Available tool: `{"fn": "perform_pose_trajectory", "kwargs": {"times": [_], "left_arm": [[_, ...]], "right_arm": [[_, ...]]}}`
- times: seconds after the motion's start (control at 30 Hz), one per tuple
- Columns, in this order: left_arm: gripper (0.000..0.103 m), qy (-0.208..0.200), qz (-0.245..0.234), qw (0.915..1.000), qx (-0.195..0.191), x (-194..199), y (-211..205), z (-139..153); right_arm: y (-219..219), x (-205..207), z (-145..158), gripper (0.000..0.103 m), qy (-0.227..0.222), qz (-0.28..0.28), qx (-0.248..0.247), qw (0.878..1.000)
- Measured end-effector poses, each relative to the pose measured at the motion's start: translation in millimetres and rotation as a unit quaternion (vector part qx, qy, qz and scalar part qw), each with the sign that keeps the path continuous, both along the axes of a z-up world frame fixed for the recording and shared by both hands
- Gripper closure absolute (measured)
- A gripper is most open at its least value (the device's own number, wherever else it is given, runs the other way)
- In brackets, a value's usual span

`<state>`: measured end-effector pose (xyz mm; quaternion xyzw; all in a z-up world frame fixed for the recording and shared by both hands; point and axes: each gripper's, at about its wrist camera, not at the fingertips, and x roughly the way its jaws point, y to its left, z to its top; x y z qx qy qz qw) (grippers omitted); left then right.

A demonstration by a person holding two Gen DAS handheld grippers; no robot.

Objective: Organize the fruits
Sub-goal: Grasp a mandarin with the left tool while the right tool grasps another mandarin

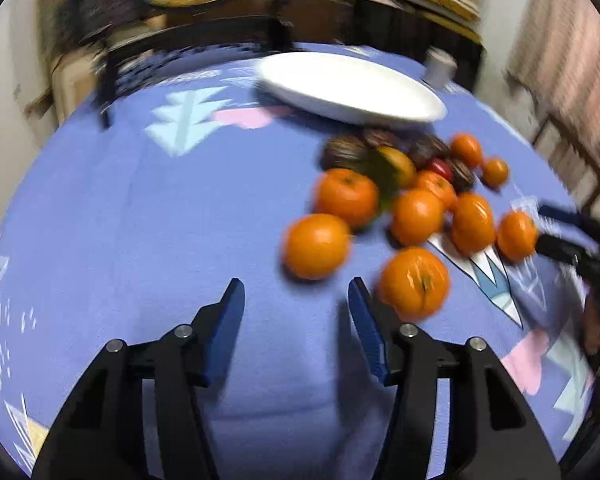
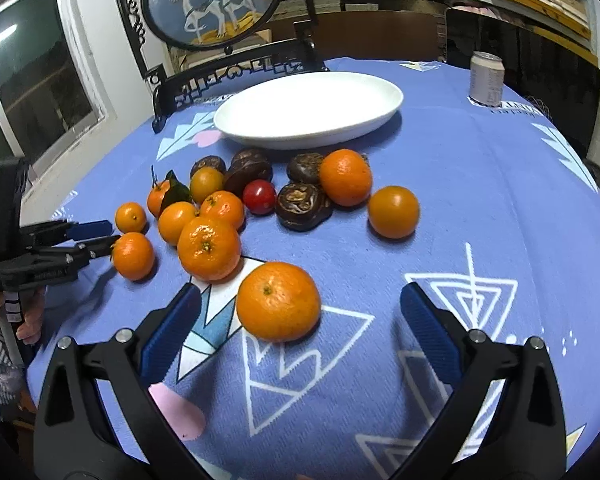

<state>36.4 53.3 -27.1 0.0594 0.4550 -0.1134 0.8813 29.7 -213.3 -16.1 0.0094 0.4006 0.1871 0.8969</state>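
Right wrist view: the right gripper (image 2: pixel 300 308) is seen spread wide around a mandarin (image 2: pixel 278 301), untouched. Left of that mandarin, the left gripper (image 2: pixel 110 232) is spread, empty. Beyond lie clustered fruits (image 2: pixel 236 200), then a white plate (image 2: pixel 308 110).

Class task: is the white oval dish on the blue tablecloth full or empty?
Empty. The white oval dish shows a bare interior in both views; every orange fruit lies on the blue tablecloth.

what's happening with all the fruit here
A person is sorting fruit on a blue cloth with a gripper in each hand. The white plate holds nothing yet; the oranges and dark fruits lie loose before it. The right gripper is open around one orange; the left gripper holds nothing.
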Motion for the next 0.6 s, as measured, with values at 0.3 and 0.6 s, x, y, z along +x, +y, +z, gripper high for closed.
{"fn": "perform_pose_trajectory", "kwargs": {"times": [0.3,0.6], "left_arm": [[0.058,-0.015,-0.01,0.9998,0.006,19,-19,1],[0.067,-0.032,-0.002,0.9993,-0.021,9,-18,3]], "right_arm": [[5,15,-13,0.044,0.045,0.028,0.018,0.998],[4,10,-10,0.056,0.037,0.035,0.027,0.998]]}}
